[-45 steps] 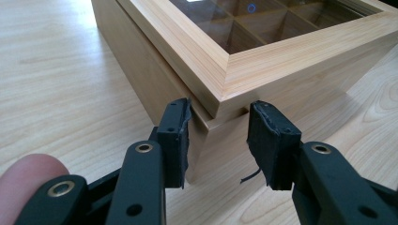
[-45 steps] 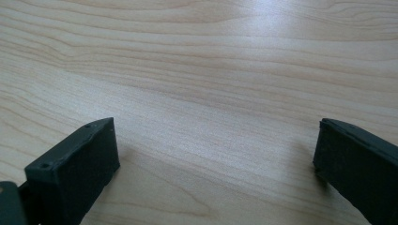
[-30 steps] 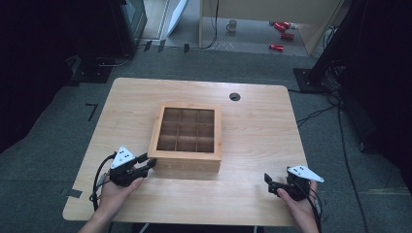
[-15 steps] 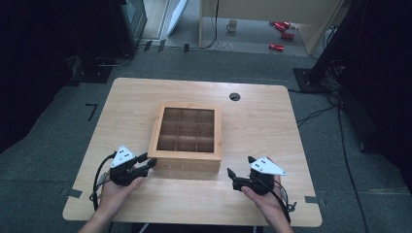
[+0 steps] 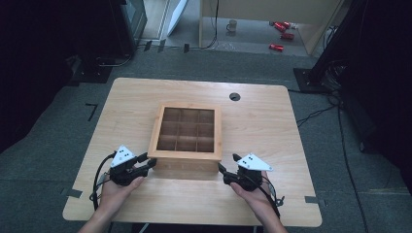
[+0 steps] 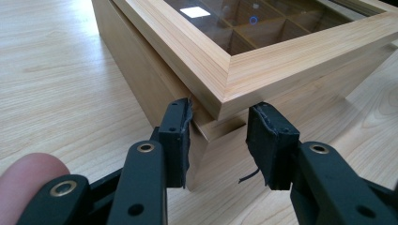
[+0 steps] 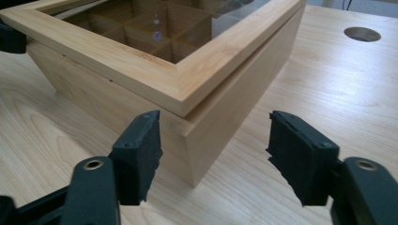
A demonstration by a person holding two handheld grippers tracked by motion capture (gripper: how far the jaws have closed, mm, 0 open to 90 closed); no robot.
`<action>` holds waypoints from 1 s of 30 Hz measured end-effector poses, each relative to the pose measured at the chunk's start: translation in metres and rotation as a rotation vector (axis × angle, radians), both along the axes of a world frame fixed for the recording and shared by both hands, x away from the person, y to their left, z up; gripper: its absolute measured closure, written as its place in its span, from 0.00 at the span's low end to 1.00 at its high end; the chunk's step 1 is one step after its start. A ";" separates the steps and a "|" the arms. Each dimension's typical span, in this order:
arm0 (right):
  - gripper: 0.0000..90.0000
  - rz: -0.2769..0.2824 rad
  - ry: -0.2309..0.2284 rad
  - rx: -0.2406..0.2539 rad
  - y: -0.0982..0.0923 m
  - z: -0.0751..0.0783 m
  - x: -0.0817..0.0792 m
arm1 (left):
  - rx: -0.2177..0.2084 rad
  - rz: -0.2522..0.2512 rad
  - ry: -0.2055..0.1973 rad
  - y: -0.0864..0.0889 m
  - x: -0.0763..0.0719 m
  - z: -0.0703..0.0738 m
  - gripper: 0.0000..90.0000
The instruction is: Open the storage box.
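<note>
I am holding a two-jaw gripper in each hand at the near side of a wooden compartment box (image 5: 187,136) that is sitting near the middle of the table (image 5: 272,121), its glass-topped lid (image 6: 263,47) down over a grid of nine cells. My left gripper (image 5: 145,164) is sitting clenched at the box's near left corner: in the left gripper view the two pads are lying against the two faces of that corner just under the lid's overhang, though I cannot quite tell how firmly the right-hand pad is pressing. My right gripper (image 5: 221,167) is pointing at the near right corner, and its jaws have just been closing; in the right gripper view that corner is standing between the pads with clear gaps on both sides, so it is not gripping yet. The box lies straight ahead of both hands, square to the table edge, and the left hand is the one already in contact. I judge the coming move depends on the right jaws straddling their corner as the left ones do. The table is pale wood with a round cable hole (image 5: 234,96) beyond the box; around it, grey floor (image 5: 73,111), dark surroundings, and red objects (image 5: 282,34) far back.
</note>
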State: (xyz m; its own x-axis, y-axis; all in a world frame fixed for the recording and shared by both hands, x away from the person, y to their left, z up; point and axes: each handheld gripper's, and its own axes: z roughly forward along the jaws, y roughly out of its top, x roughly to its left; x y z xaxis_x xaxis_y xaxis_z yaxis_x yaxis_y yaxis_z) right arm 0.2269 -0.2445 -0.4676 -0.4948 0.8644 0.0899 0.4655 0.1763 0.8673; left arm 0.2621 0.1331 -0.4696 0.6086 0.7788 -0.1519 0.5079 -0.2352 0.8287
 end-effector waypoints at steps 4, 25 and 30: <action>0.46 0.013 -0.012 0.001 0.005 0.000 0.001 | -0.001 0.000 -0.001 0.000 0.000 0.000 0.67; 0.53 0.003 -0.054 -0.038 0.020 -0.006 0.007 | -0.017 0.004 -0.007 0.000 0.000 0.002 0.68; 0.46 -0.015 -0.090 -0.068 0.021 -0.004 0.006 | -0.033 0.001 -0.007 0.001 0.001 0.004 0.68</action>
State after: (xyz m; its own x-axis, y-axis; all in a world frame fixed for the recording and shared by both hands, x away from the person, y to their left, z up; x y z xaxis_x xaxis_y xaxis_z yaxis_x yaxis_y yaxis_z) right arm 0.2333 -0.2237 -0.4717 -0.4849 0.8745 -0.0134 0.3897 0.2298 0.8918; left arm 0.2631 0.1343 -0.4661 0.6091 0.7740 -0.1731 0.5020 -0.2072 0.8397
